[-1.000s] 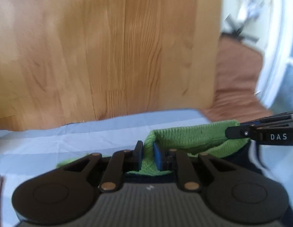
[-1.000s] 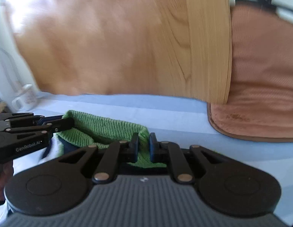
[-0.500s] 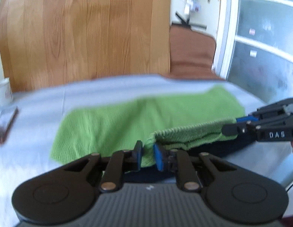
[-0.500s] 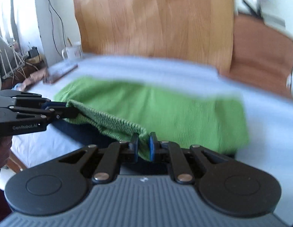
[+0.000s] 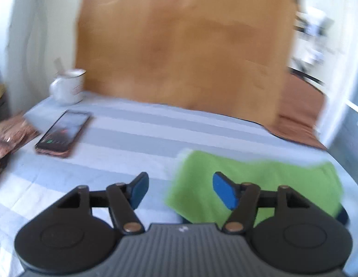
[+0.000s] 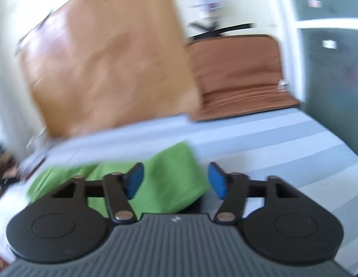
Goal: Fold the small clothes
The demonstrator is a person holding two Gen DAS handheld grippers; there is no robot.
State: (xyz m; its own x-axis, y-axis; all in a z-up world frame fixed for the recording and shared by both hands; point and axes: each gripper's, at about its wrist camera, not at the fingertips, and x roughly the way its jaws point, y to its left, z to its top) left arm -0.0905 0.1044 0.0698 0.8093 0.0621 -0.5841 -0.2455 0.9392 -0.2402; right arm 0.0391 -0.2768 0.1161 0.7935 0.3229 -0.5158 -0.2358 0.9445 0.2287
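On the striped blue and white sheet (image 5: pixel 137 124) that covers the surface, the green knitted garment (image 5: pixel 259 184) lies flat, and both tools are above its near edge. Seen from the left wrist camera, the left tool (image 5: pixel 179 191) has its jaws apart and opening, and nothing is pressed between them; the garment begins at about 3 o'clock from the midpoint of this tool, so the right blue pad (image 5: pixel 225 194) stands in front of the green cloth while the left pad (image 5: pixel 138 190) stands in front of bare sheet. Seen from the right wrist camera, the right tool (image 6: pixel 175 184) also has its jaws apart and opening, with the garment (image 6: pixel 172 177) lying under the gap and reaching away to 9 o'clock; its right edge ends close to the right pad (image 6: pixel 217 183), and no pad presses on the cloth. The garment looks folded, as a rather long rectangle of bright green ribbed knit, and a dark navy layer (image 5: pixel 341 214) shows under its near edge and near corner. Both pictures are blurred, so the knit pattern is not clear. Farther on the sheet, at about 10 o'clock from the left tool, a phone (image 5: pixel 63 133) lies face up, and beyond it stands a white mug (image 5: pixel 68 87) near the wooden board (image 5: pixel 183 46).
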